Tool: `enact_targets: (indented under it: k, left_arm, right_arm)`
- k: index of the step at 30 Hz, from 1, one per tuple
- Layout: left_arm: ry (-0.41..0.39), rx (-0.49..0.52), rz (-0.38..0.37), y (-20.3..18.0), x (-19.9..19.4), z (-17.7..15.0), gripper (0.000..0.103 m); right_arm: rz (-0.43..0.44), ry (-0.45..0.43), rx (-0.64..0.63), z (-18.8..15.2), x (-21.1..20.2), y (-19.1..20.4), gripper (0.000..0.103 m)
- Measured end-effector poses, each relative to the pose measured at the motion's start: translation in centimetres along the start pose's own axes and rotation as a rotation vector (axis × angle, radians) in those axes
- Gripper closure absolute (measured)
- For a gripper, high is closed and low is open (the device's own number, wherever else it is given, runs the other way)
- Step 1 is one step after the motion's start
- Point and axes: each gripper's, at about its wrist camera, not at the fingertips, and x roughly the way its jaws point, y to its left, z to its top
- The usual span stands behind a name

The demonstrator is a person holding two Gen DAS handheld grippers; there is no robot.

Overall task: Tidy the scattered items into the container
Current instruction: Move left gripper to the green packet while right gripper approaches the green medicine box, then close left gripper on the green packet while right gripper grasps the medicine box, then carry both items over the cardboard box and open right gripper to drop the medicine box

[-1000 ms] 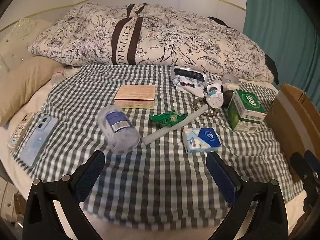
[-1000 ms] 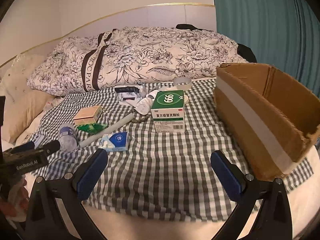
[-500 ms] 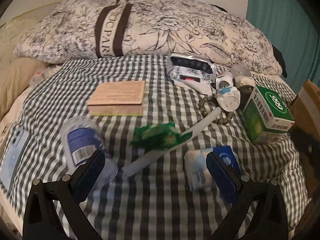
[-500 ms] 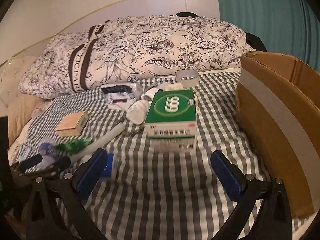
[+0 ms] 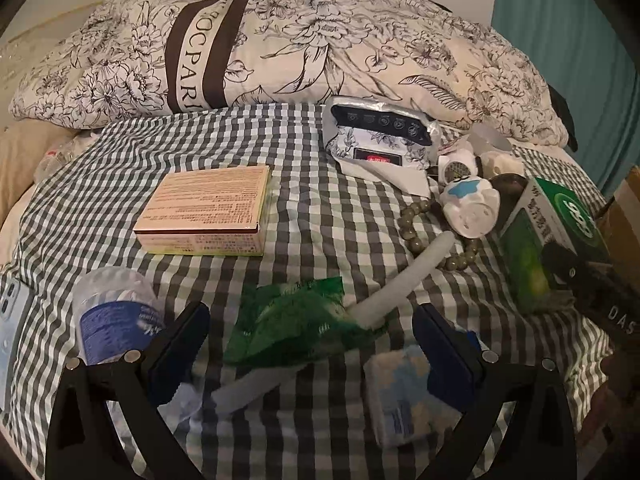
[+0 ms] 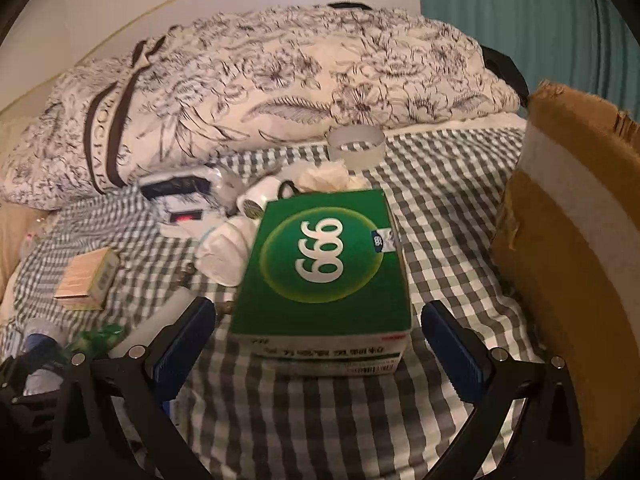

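Both my grippers have closed in: left gripper [image 5: 310, 344] wide around the green packet [image 5: 296, 324], right gripper [image 6: 318, 346] wide, green box [image 6: 324, 268] at twelve o'clock.

1. The bed is covered by a grey and white checked cloth [image 5: 312, 216], and a large flowered pillow [image 5: 320, 48] lies along its far side.
2. On the cloth lie a flat beige box [image 5: 208, 208], a plastic bottle with a blue label [image 5: 116, 320], a green wrapper [image 5: 296, 320], a white stick [image 5: 404, 284] and a tissue pack [image 5: 404, 392].
3. A green box [image 6: 324, 276] lies near the cardboard container [image 6: 576, 264].
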Motion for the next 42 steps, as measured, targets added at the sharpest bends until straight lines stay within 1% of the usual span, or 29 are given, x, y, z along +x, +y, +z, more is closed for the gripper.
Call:
enact_targets:
  k: [2, 3, 6, 8, 10, 11, 12, 13, 14, 15, 19, 26, 35, 42]
  left_arm:
    - [0.007, -0.010, -0.004, 0.1, 0.6, 0.2, 0.000]
    - [0.008, -0.010, 0.004, 0.1, 0.9, 0.3, 0.000]
    - [0.010, -0.004, 0.030, 0.0, 1.2, 0.3, 0.000]
    - [0.003, -0.009, 0.029, 0.1, 1.2, 0.4, 0.000]
    - [-0.005, -0.017, 0.029, 0.2, 1.0, 0.4, 0.010]
    - [-0.004, -0.019, 0.037, 0.3, 0.9, 0.5, 0.027]
    - [0.002, -0.022, 0.044, 0.4, 0.9, 0.5, 0.047]
    - [0.024, -0.028, 0.021, 0.5, 1.0, 0.5, 0.054]
    - [0.040, -0.028, 0.015, 0.6, 1.2, 0.5, 0.059]
    - [0.043, -0.025, 0.013, 0.6, 1.1, 0.5, 0.060]
    - [0.031, -0.015, -0.010, 0.4, 0.1, 0.2, 0.063]
    - [-0.014, 0.012, -0.023, -0.4, -3.5, -0.1, 0.064]
    - [-0.054, 0.000, -0.040, -0.6, -9.2, -0.8, 0.064]
    - [-0.116, 0.003, -0.055, -1.1, -14.8, -1.1, 0.064]
  right_arm:
    - [-0.003, 0.017, 0.006, -0.1, 0.6, -0.2, 0.010]
    - [0.006, 0.019, 0.014, -0.2, 0.8, -0.4, 0.018]
    - [0.025, 0.027, 0.027, -0.4, 1.0, -1.0, 0.020]
    - [0.039, 0.026, 0.034, -0.3, 0.8, -1.2, 0.020]
    - [0.049, 0.029, 0.034, -0.3, 0.8, -1.3, 0.021]
    - [0.052, 0.031, 0.034, -0.4, 0.7, -1.3, 0.021]
    - [0.055, 0.030, 0.032, -0.4, 0.6, -1.3, 0.022]
    - [0.061, 0.028, 0.034, -0.4, 0.5, -1.4, 0.022]
    - [0.064, 0.029, 0.037, -0.5, 0.4, -1.4, 0.022]
    - [0.067, 0.032, 0.039, -0.5, 0.4, -1.5, 0.022]
    - [0.078, 0.030, 0.038, -0.5, -0.4, -1.7, 0.023]
    - [0.086, 0.003, 0.036, -0.5, -3.6, -2.2, 0.023]
    - [0.099, -0.030, 0.034, -1.2, -9.3, -2.4, 0.023]
    - [0.111, -0.089, 0.023, -1.4, -14.9, -2.1, 0.023]
